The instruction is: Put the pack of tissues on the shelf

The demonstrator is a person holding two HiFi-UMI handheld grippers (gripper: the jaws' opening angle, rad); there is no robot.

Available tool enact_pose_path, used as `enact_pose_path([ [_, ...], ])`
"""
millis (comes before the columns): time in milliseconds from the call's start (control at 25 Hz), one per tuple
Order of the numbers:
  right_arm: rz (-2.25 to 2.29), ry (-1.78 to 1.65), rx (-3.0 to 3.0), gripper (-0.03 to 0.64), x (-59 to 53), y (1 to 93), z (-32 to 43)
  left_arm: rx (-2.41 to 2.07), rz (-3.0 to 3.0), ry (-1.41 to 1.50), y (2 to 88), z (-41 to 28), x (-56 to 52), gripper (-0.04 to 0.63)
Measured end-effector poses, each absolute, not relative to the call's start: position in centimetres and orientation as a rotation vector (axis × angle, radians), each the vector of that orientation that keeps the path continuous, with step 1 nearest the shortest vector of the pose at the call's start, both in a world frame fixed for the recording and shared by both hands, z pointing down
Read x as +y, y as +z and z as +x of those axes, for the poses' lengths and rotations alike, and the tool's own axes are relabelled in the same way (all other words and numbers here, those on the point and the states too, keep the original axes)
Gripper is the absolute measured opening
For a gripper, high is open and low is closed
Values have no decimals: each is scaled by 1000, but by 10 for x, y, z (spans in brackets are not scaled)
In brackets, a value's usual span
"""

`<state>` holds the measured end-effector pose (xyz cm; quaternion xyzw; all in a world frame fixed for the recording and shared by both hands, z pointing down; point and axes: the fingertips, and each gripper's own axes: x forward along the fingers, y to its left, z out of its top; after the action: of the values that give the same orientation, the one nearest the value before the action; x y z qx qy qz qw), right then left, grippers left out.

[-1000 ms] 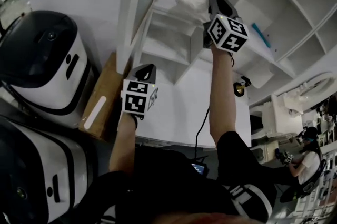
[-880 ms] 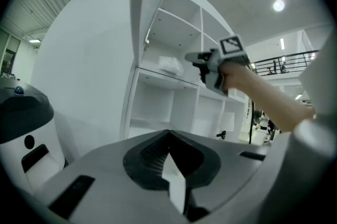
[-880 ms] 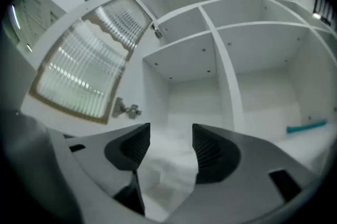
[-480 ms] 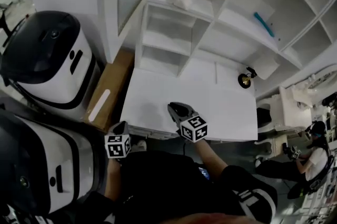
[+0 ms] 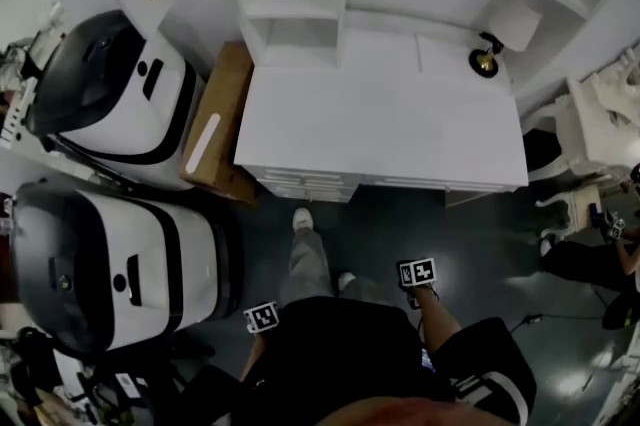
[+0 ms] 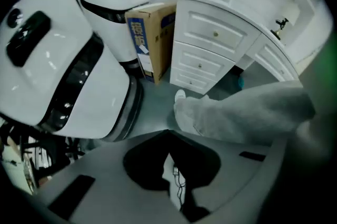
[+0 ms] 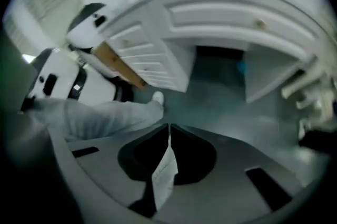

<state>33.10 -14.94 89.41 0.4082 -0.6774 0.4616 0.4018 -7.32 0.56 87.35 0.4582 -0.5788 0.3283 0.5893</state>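
With the pack of tissues out of every view, the shelf [image 5: 297,11] well ahead, my left gripper [image 6: 167,133] pinched shut and empty, and my right gripper [image 7: 169,127] closing its jaws around an unidentifiable pale sliver, I judge the placing probably finished.

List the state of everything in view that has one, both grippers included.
Left gripper: jaws together, empty.
Right gripper: jaws closing, tips almost together, nothing between them.
Desk drawers: all shut.
Cardboard box: closed, on the floor beside the desk.
Lamp: standing on the desk.
Pack of tissues: cannot be made out.
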Motion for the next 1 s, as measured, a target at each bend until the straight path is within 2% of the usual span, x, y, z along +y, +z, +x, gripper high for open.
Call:
enact_pose_path([
  [80,1137,1470,-1546,29,-60,919,350,-1344,954,711,876,-62,92,10],
  [200,1071,1784,-1521,28,64,912,324,-1375,795,997,880,-118,202,10],
  [360,931,1808,-1575,28,148,910,304,-1405,909,1085,875,-128,233,9],
  [520,945,1784,-1644,28,198,930,292,-1266,1193,1031,901,-78,231,11],
  [600,1110,1864,-1682,28,212,945,283,-1095,1209,871,922,-47,261,9],
  [680,1333,1997,-1712,28,210,956,254,-1118,1274,482,929,-41,237,9],
  [760,1453,1982,-1754,28,220,930,218,-1167,1283,149,896,-42,237,9],
  [880,1389,1748,-2012,21,233,844,175,-1191,1409,-54,824,-64,251,9],
  [1000,1460,1749,-2403,22,146,713,152,-1300,1779,-308,661,-111,171,9],
])
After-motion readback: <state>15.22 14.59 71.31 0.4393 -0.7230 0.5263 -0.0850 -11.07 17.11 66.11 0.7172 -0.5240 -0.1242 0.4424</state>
